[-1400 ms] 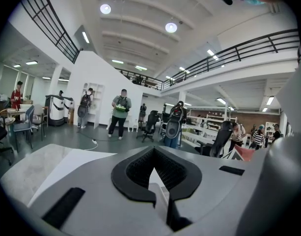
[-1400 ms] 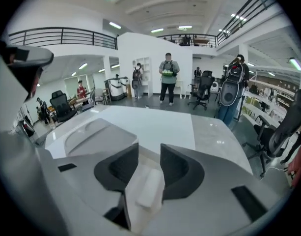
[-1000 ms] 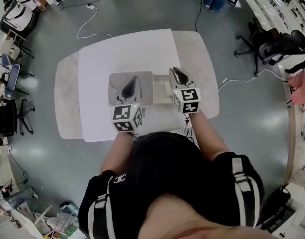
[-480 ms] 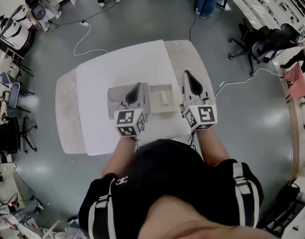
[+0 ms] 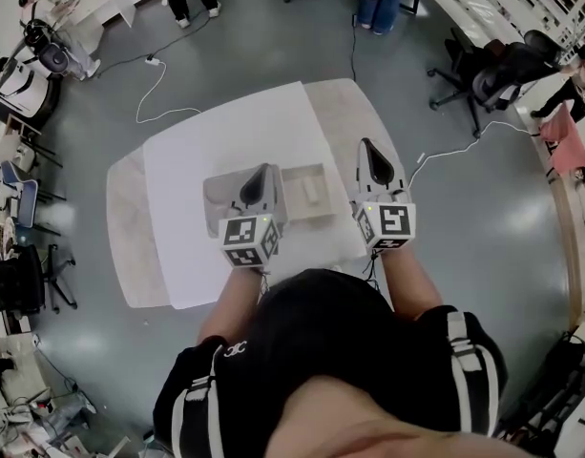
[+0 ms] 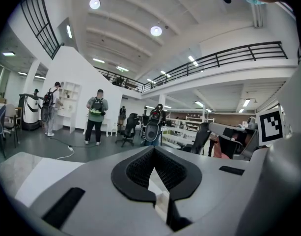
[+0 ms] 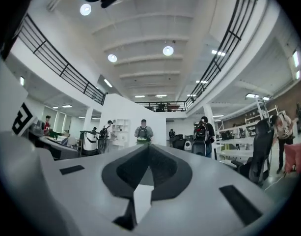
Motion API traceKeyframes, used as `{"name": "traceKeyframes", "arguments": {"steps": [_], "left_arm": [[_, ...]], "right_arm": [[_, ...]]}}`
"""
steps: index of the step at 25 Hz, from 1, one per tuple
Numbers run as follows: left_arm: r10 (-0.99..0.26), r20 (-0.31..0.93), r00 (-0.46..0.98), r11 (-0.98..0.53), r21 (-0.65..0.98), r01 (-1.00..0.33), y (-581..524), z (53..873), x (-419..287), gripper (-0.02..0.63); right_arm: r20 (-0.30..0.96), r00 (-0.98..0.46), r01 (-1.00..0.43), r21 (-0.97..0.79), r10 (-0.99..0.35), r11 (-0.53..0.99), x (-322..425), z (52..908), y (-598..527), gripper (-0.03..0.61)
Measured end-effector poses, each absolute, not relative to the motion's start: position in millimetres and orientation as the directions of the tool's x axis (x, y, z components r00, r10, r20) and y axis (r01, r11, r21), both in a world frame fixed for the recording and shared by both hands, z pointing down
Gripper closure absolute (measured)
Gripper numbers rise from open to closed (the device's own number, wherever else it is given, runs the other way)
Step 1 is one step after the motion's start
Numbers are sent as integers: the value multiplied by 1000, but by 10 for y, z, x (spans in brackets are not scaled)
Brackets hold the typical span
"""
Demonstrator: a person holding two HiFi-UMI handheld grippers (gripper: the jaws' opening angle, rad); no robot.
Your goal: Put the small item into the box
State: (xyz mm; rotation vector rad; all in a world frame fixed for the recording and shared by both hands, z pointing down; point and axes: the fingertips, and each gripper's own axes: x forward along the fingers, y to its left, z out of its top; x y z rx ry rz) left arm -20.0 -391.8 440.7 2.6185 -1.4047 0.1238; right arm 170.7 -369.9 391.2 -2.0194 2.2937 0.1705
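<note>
Desk (image 5: pixel 130 227) under a white sheet, seen from the head. Right tongs (image 5: pixel 368 149) clenched on nothing, held about level just right of the open box (image 5: pixel 306 172). Left tongs (image 5: pixel 265 172) also clenched, above a grey tray (image 5: pixel 220 194) at the box's left. Both forearms reach forward, roughly parallel. The small item (image 5: pixel 312 194) lies inside the box.

The box (image 5: pixel 306 169) lay open from above, with the left gripper (image 5: pixel 268 170) over a gray tray (image 5: pixel 216 197) just left of it and the right gripper (image 5: pixel 367 147) just right. Beyond the 2, the white sheet (image 5: pixel 225 132) left room for a pass.
</note>
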Motion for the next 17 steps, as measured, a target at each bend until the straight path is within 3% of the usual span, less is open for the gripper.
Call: {"name": "traceKeyframes", "arguments": {"steps": [17], "left_arm": [[-804, 150, 575, -563, 117, -818, -3877, 4389, -112, 609]], "right_arm": [[-115, -126, -992, 27, -985, 124, 1715, 3952, -3632, 566]]}}
